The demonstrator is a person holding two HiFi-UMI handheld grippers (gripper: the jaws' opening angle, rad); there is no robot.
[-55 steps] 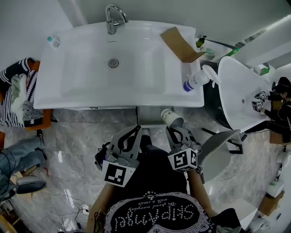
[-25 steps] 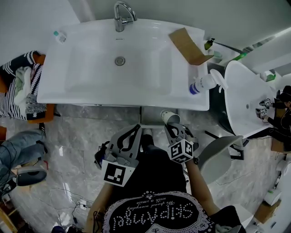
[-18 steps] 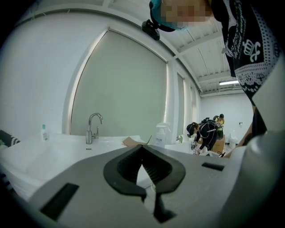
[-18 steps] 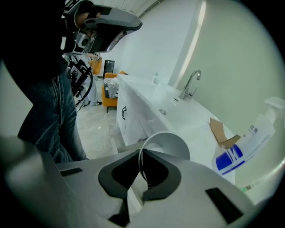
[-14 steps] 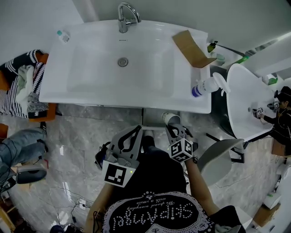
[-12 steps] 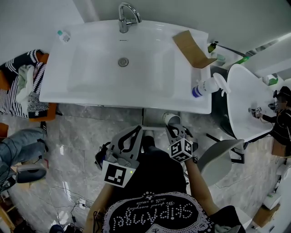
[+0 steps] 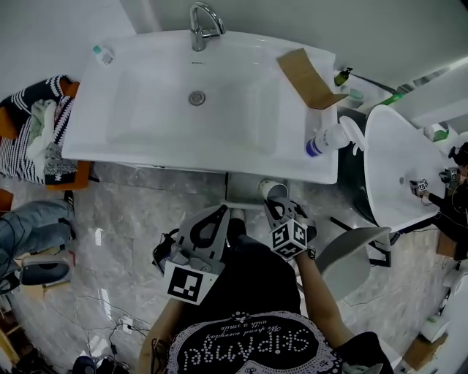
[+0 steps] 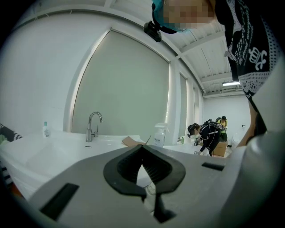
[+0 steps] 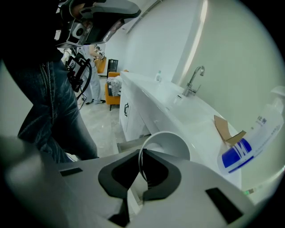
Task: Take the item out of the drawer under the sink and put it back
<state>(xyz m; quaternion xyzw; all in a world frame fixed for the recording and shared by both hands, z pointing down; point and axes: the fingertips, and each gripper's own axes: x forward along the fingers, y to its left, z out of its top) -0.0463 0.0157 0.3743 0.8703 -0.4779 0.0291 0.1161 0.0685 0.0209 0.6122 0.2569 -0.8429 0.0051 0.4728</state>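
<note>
A white paper cup (image 7: 274, 191) hangs just in front of the sink counter (image 7: 146, 150), with my right gripper (image 7: 278, 204) shut on its rim. In the right gripper view the cup (image 9: 171, 143) opens toward the camera, and its thin wall sits pinched between the jaws of the right gripper (image 9: 141, 155). Below it the drawer (image 7: 245, 196) under the sink stands pulled out; its grey edge (image 9: 131, 144) shows beside the cabinet. My left gripper (image 7: 219, 212) is held level to the left of the cup, shut with nothing in it (image 8: 142, 148).
On the counter are a faucet (image 7: 199, 16), a folded cardboard piece (image 7: 303, 73), a spray bottle (image 7: 329, 137) and a small bottle (image 7: 103, 55). Striped clothes (image 7: 36, 131) lie at the left, a white rounded chair (image 7: 398, 161) stands at the right, and another person (image 7: 457, 175) beyond it.
Since the earliest frame the right gripper has carried the cup a little lower and closer to the sink front. Over the last second both grippers stay almost still.
</note>
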